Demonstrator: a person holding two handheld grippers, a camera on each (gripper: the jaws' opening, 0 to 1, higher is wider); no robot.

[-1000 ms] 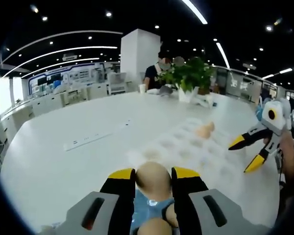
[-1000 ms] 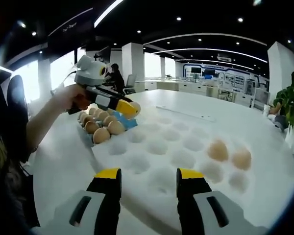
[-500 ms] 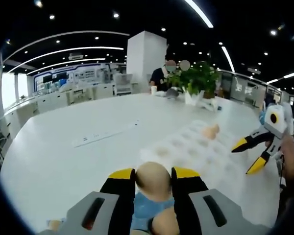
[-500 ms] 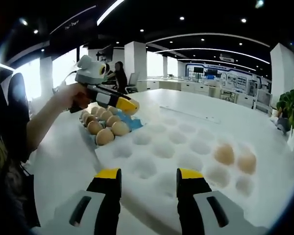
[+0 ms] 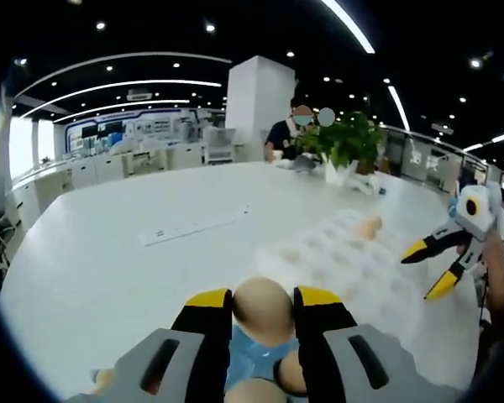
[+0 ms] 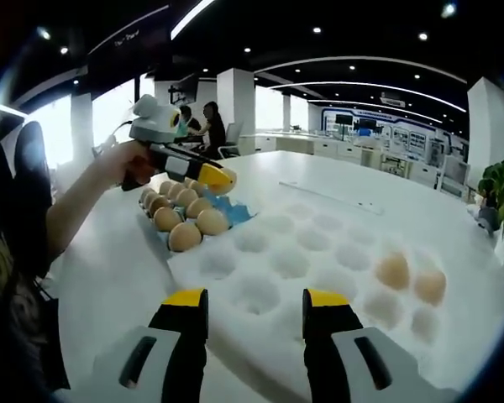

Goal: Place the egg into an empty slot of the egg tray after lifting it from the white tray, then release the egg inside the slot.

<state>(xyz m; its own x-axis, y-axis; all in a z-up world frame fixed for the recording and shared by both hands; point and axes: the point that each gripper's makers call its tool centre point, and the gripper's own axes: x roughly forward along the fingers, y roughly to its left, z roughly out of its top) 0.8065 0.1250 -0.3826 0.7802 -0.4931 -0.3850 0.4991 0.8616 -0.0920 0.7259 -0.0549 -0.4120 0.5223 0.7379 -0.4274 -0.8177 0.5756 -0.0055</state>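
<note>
Unmoved: egg (image 5: 263,307) between left gripper (image 5: 264,312) jaws.

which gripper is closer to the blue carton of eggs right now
Left. The left gripper, gripping an egg, sits just above the blue carton; the right gripper hangs open over the white egg tray.

left gripper view low over table, right gripper view facing it, both sharing the egg tray (image 5: 353,269) (image 6: 319,269)

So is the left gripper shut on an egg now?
Yes, shut. In the left gripper view its yellow-tipped jaws press both sides of the egg, held above the other eggs.
</note>
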